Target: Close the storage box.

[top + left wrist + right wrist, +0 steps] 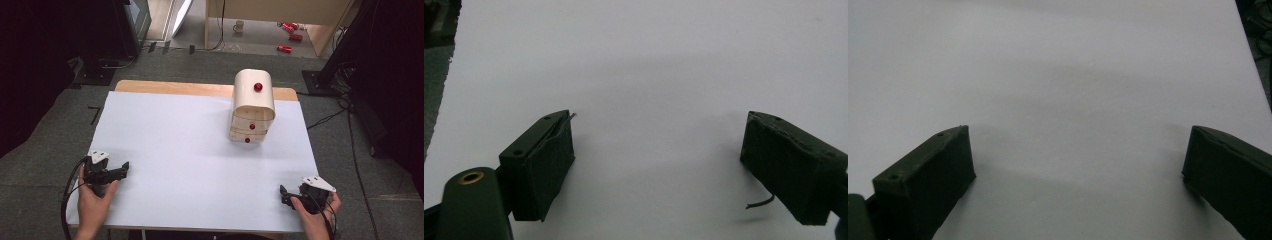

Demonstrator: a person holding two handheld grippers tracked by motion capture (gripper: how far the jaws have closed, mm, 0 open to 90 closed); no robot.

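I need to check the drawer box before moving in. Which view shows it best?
The high view: the drawer box stands whole at the table's far right, with three red knobs facing the person. The left and right gripper views look along open jaws at bare white tabletop, so they give nothing on the box.
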